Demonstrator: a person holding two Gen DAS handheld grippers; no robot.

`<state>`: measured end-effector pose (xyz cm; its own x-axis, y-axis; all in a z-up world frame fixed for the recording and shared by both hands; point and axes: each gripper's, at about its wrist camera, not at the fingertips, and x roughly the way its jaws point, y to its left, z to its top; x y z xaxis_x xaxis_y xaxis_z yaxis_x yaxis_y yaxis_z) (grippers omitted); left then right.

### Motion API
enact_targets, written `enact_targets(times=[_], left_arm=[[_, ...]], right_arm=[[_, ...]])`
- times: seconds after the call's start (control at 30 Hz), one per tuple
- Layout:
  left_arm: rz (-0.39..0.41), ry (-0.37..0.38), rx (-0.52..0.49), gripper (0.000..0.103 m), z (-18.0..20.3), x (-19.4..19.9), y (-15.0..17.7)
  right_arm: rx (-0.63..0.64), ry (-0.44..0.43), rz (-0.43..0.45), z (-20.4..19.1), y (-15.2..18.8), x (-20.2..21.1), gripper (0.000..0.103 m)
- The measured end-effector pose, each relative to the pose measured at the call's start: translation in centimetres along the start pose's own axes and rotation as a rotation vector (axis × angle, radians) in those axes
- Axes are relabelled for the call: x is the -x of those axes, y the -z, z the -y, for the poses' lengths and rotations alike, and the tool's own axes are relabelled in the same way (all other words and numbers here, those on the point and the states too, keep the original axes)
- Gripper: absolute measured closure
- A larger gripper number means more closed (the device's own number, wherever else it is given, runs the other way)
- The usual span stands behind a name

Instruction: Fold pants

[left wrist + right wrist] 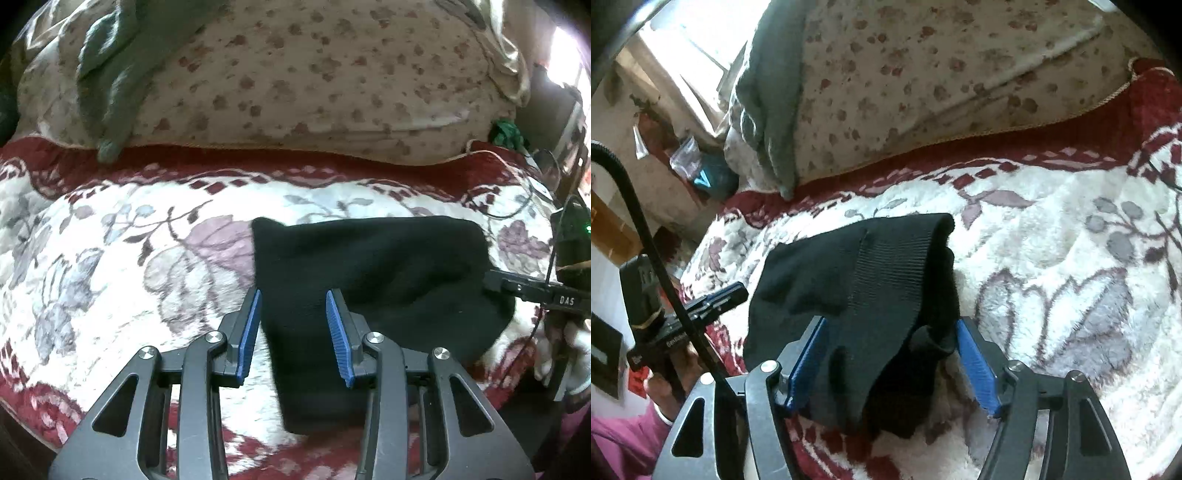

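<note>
Black pants (373, 273): already a compact bundle, lower centre-right of the left view, on the fleece blanket (122, 258).
Left gripper (293, 325): wide open, empty, straddling the bundle's left edge.
Right gripper (890, 354): open, cloth between its fingers, unclamped.
Remaining: probably final fold or smoothing.

The left black two-finger gripper with blue pads (293, 332) hangs with its jaws parted. The right matching gripper (892, 358) is spread wide too.
</note>
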<state>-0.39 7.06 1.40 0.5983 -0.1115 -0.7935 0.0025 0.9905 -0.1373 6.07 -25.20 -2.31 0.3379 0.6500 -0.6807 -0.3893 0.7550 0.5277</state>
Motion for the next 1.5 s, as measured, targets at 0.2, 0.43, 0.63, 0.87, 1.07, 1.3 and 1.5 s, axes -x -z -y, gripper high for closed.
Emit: enact_targets(times=[0.2, 0.43, 0.63, 0.87, 1.07, 1.3, 1.5], left_arm=[[-0.011, 0.033, 0.035, 0.067, -0.7, -0.9, 0.7], [-0.011, 0.138, 0.083, 0.044, -1.1, -2.1, 1.0], [-0.035, 0.185, 0.133, 0.035, -1.2, -3.8, 1.1], [-0.034, 0.200, 0.182, 0.029, -0.5, -5.0, 1.4], [-0.002, 0.162, 0.113, 0.050, 0.4, -4.0, 1.3], [0.032, 0.176, 0.098, 0.072, -0.9, -1.2, 0.3], [0.117, 0.088, 0.139, 0.072, -5.4, 3.0, -0.7]], right_arm=[[0.017, 0.004, -0.036, 0.4, -0.4, -1.6, 0.031], [-0.002, -0.025, -0.050, 1.1, -0.9, -3.3, 0.022], [0.035, -0.063, -0.066, 0.3, -1.3, -5.0, 0.020], [0.012, -0.089, -0.002, 0.5, -0.2, -4.4, 0.037], [0.023, -0.087, 0.017, -0.2, -0.1, -3.7, 0.050], [0.022, -0.132, 0.063, -2.1, -1.0, -1.8, 0.060], [0.123, -0.192, 0.034, -8.1, -2.9, -4.0, 0.060]])
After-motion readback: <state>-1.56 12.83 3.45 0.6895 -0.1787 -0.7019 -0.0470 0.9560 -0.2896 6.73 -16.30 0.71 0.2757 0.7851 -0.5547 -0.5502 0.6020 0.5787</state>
